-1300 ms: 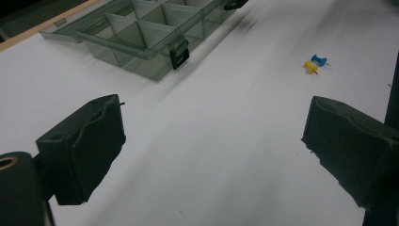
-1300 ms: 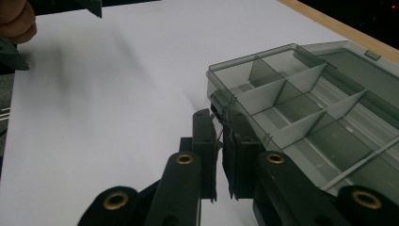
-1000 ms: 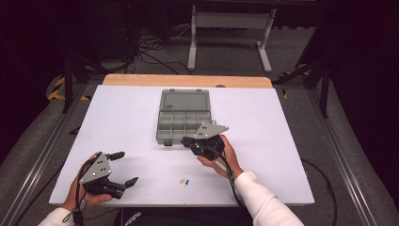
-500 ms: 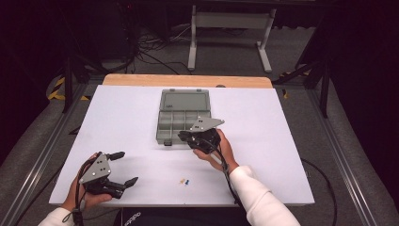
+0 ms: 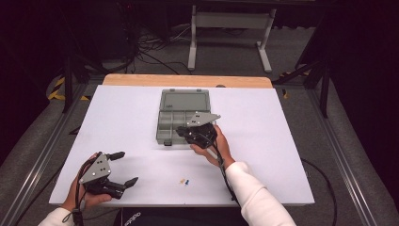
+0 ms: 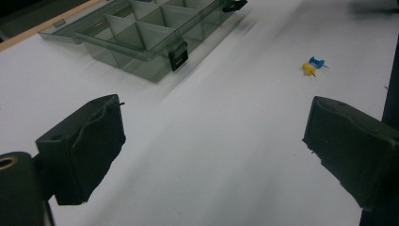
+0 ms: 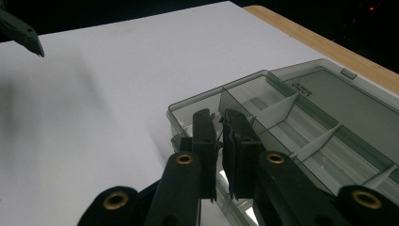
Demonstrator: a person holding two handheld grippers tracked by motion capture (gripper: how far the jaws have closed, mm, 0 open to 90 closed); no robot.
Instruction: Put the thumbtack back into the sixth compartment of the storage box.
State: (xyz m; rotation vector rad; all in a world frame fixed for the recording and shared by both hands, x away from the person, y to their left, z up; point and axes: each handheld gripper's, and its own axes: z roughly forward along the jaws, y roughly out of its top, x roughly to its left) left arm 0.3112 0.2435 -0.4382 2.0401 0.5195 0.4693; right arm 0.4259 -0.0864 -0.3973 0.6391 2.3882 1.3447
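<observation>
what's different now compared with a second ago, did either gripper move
The right gripper moved left and a little away from the person, and is now over the near edge of the open organiser box; its jaws are nearly closed, and I can't tell whether they hold anything. The left gripper, open near the table's front edge, the blue pin and the yellow pin stayed put.

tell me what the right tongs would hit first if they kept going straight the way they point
Likely the grey compartment box: the right tongs point down over its near corner compartment, though depth is unclear.

The right tool (image 7: 219,141) is covering the box's (image 7: 301,117) near corner; anything between its nearly closed jaws is too small to tell.
</observation>
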